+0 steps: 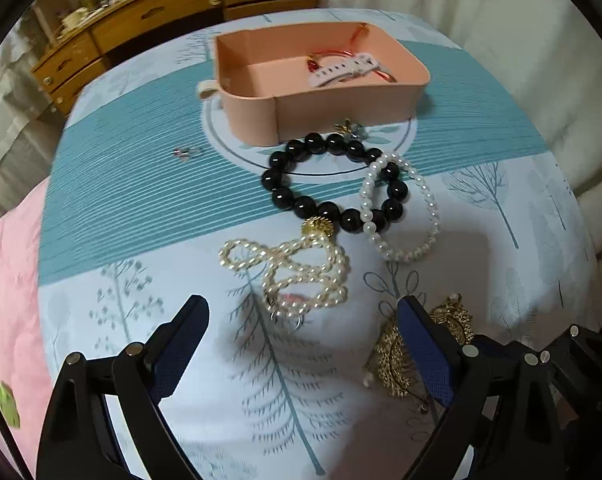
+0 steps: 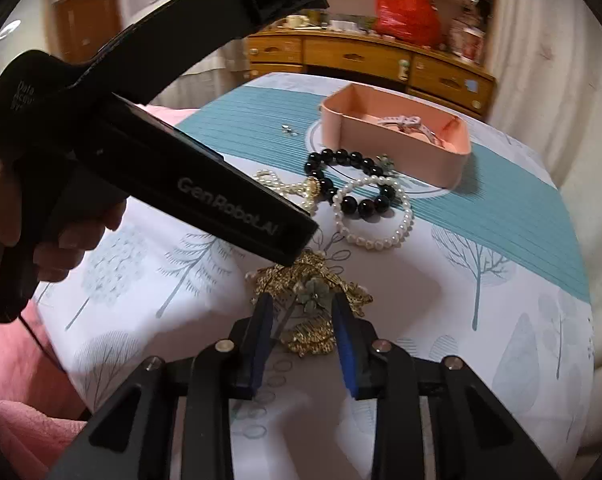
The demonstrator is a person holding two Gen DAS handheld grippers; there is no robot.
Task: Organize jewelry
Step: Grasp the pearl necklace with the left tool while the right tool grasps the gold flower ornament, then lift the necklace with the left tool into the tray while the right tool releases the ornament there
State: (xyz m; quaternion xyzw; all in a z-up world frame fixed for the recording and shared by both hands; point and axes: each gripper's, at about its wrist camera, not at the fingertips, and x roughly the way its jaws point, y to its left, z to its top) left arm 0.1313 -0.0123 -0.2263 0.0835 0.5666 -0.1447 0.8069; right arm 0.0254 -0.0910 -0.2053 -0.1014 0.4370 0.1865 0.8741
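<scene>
Right tongs (image 2: 301,308), low in the frame, straddle a gold ornament (image 2: 313,280) without clearly pinching it, left tongs (image 1: 301,312) gape empty, and only two pieces lie in the pink tray (image 1: 321,80) above; four bracelets and necklaces wait on the bench (image 1: 141,200).

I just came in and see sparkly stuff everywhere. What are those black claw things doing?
A person is tidying jewelry into the pink tray with two claws. The right gripper has narrowed around the gold ornament; whether it pinches yet is unclear. The left gripper hangs open above the pearl necklace. The black bead bracelet and pearl bracelet wait.
</scene>
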